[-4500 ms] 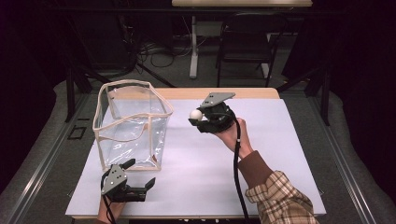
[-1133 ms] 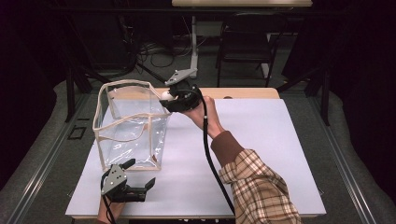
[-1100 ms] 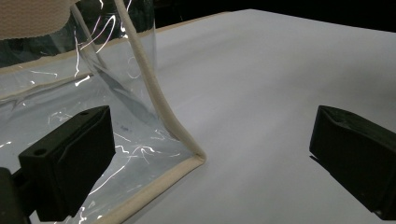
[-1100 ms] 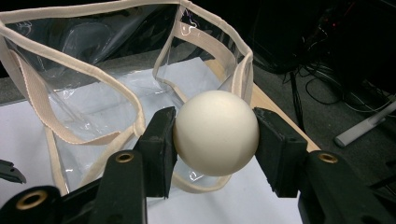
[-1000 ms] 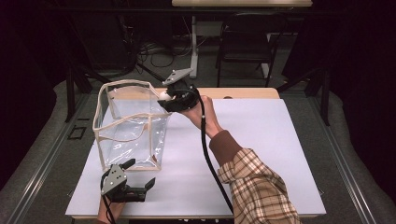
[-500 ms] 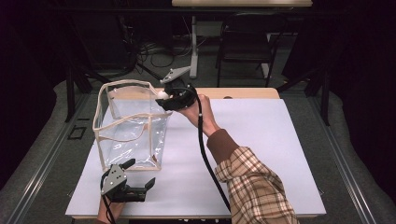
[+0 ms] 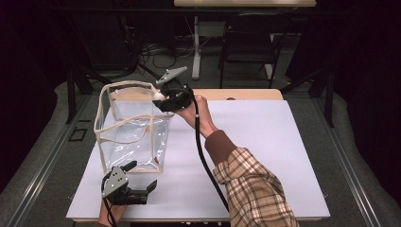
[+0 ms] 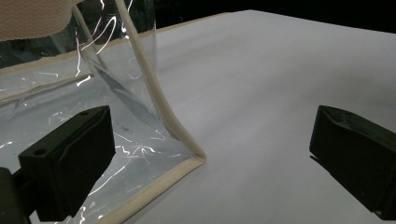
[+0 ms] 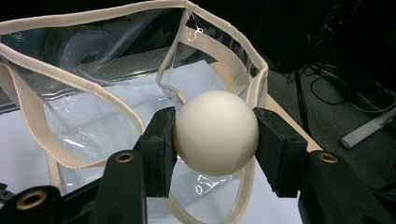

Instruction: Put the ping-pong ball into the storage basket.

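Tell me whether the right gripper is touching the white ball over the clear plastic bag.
Touching. The right gripper view shows the right gripper with both black jaws pressed against the sides of the round white ball, above the clear plastic bag with cream trim.

I see a pale lavender-white surface [image 7: 265, 156] with a strip of light wood along its far edge. A clear plastic bag [image 7: 132, 137] with cream fabric trim stands open on its left half, its base flat on the sheet. My left tool [image 7: 144, 191] rests low at the near-left edge, just in front of the bag's near corner.
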